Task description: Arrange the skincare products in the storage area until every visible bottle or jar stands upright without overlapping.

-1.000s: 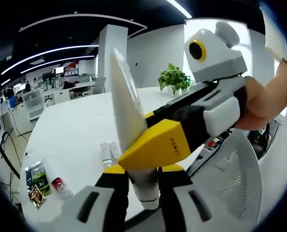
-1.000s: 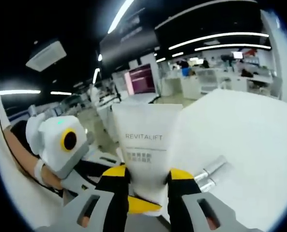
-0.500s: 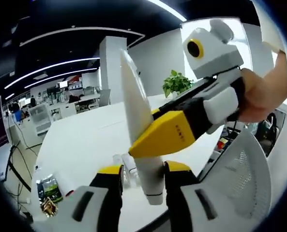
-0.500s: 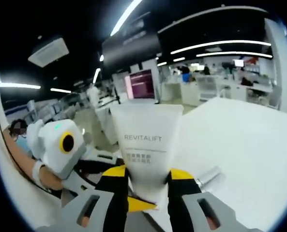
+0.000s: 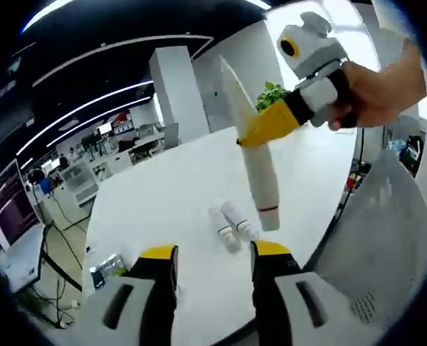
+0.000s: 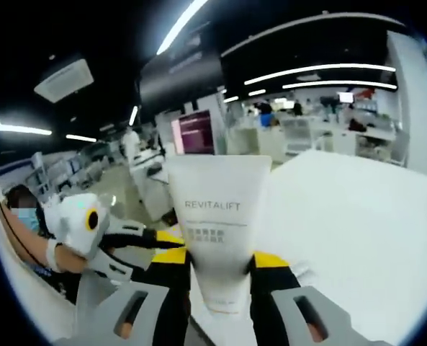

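Tube (image 6: 217, 231), white, printed REVITALIFT, clamped between the right gripper's (image 6: 217, 268) jaws at lower centre of the right gripper view; left gripper (image 5: 213, 261) open, holding nothing; two small bottles (image 5: 232, 225) lying side by side on the white table (image 5: 163, 187) at centre of the left gripper view.

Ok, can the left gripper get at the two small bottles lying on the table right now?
Probably yes. The left gripper is open and holds nothing, and the two small bottles lie on the white table just ahead of its jaws. The tube hangs from the right gripper above them, slightly aside.
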`<state>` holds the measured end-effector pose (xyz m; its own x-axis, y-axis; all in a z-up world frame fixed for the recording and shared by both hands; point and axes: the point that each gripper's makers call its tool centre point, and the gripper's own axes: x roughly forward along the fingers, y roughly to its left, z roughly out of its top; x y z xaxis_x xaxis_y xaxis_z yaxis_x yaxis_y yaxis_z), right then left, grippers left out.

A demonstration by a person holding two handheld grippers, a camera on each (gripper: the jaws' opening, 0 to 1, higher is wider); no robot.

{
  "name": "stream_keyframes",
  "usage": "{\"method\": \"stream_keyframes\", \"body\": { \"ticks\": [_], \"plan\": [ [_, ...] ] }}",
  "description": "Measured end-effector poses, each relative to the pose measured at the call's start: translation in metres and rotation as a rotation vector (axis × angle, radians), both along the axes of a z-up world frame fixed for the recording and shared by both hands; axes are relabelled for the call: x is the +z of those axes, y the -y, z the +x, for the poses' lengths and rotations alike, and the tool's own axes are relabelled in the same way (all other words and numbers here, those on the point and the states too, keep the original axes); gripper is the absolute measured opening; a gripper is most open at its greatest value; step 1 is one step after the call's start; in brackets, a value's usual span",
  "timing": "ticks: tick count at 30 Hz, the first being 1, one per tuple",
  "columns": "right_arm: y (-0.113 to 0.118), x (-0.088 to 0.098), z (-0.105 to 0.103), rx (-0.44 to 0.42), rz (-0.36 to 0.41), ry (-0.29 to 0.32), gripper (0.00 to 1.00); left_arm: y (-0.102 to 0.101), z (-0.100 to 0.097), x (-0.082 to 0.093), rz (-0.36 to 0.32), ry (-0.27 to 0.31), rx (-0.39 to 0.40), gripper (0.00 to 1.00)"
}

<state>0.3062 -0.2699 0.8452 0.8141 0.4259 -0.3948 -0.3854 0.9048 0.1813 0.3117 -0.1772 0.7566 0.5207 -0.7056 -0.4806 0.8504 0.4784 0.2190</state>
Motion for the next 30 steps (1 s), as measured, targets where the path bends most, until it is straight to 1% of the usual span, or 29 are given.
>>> {"method": "stream_keyframes", "body": {
  "ticks": [1, 2, 3, 4, 5, 6, 8, 10, 14, 19, 22, 26, 30],
  "plan": [
    [0.004, 0.000, 0.003, -0.008, -0.008, -0.004, 0.26, 0.004, -0.002, -0.001, 0.089, 0.063, -0.066, 0.30],
    [0.006, 0.001, 0.004, -0.015, -0.008, -0.004, 0.26, 0.008, -0.002, 0.002, 0.078, 0.098, -0.086, 0.28],
    [0.009, 0.000, 0.007, -0.026, -0.002, -0.011, 0.26, 0.010, -0.006, 0.004, 0.038, 0.090, -0.095, 0.27],
    [0.010, 0.000, 0.008, -0.030, 0.002, -0.015, 0.26, 0.009, -0.006, 0.003, 0.036, 0.076, -0.086, 0.28],
    [0.013, -0.002, 0.012, -0.034, -0.001, -0.022, 0.26, 0.007, -0.006, -0.004, 0.044, 0.029, -0.069, 0.29],
    [0.013, -0.003, 0.014, -0.035, -0.005, -0.024, 0.26, 0.005, -0.005, -0.008, 0.062, 0.019, -0.062, 0.31],
    [0.020, -0.008, 0.022, -0.046, -0.021, -0.035, 0.26, 0.004, -0.002, -0.011, 0.083, 0.020, -0.058, 0.31],
    [0.026, -0.010, 0.030, -0.070, -0.008, -0.045, 0.26, 0.001, -0.002, -0.012, 0.094, 0.023, -0.057, 0.27],
    [0.034, -0.012, 0.047, -0.107, -0.003, -0.053, 0.26, -0.003, 0.001, -0.015, 0.097, 0.002, -0.036, 0.25],
    [0.047, -0.014, 0.067, -0.148, 0.003, -0.066, 0.26, -0.004, 0.000, -0.016, 0.098, -0.007, -0.031, 0.21],
    [0.056, -0.016, 0.077, -0.174, -0.010, -0.069, 0.26, -0.005, 0.000, -0.018, 0.104, -0.018, -0.026, 0.19],
    [0.064, -0.026, 0.091, -0.206, -0.011, -0.084, 0.26, -0.006, -0.001, -0.022, 0.117, -0.036, -0.029, 0.13],
    [0.071, -0.036, 0.104, -0.223, -0.038, -0.096, 0.26, -0.007, 0.000, -0.023, 0.117, -0.041, -0.021, 0.13]
  ]
}}
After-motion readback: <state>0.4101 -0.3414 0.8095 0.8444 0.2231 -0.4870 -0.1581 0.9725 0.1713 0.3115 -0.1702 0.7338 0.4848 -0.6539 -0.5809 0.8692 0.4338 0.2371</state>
